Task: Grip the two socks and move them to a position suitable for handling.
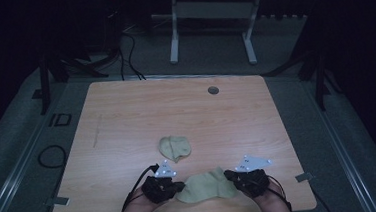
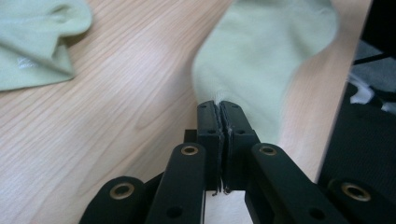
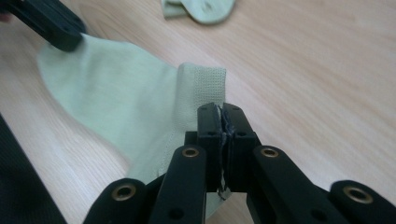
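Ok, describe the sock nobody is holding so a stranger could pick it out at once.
Start at the wooden table and look just nearer than its middle. The crumpled pale green sock lies there alone, bunched into a small lump. The other sock, by the near edge, is stretched flat between the left gripper and right gripper.

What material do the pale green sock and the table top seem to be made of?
The sock held by both tools looks like soft knitted fabric, matte, probably cotton blend: its cuff shows fine ribbing and it drapes loosely. The table top looks like wood-grain laminate or veneer: regular light streaks with a slight sheen; which one is unclear.
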A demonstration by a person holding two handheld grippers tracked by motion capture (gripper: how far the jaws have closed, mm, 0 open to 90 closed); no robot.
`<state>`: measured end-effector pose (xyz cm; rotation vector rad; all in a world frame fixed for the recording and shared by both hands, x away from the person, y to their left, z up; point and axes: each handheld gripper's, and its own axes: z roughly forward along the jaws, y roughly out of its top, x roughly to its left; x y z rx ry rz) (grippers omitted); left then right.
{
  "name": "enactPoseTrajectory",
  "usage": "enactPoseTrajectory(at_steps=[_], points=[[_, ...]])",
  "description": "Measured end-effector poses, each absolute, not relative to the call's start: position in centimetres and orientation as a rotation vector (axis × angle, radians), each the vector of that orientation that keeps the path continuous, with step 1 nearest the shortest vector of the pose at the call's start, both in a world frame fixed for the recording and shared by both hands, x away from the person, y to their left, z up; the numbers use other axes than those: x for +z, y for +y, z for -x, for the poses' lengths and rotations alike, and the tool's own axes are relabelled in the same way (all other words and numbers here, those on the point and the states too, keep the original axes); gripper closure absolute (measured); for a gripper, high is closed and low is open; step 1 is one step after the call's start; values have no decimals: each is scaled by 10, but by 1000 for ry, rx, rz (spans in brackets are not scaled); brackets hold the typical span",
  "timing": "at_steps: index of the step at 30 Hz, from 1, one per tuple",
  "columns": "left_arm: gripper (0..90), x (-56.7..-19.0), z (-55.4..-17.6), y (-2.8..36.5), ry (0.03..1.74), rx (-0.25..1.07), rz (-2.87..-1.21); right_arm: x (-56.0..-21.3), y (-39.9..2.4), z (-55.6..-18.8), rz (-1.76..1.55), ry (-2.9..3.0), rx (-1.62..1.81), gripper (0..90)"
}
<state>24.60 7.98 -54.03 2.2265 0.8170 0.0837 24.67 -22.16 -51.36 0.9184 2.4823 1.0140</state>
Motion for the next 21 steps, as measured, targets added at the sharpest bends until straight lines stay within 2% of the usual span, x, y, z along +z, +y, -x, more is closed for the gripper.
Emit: enactPoseTrajectory(at_steps=[8, 9, 11, 14, 17, 21], points=[[863, -558, -256, 76, 833, 102, -2258, -539, -223, -252, -968, 2532, 965, 864], [845, -558, -257, 76, 835, 104, -2249, -540, -224, -252, -978, 2539, 964, 840], [681, -554, -257, 78, 853, 124, -2215, -540, -224, -252, -984, 2548, 970, 710], [654, -546, -255, 84, 858, 165, -2153, -535, -226, -252, -976, 2522, 991, 659], [691, -538, -248, 82, 833, 159, -2115, -531, -225, -250, -960, 2510, 1020, 678], [801, -541, -239, 70, 817, 174, -2158, -532, -217, -247, -908, 2511, 1022, 853]])
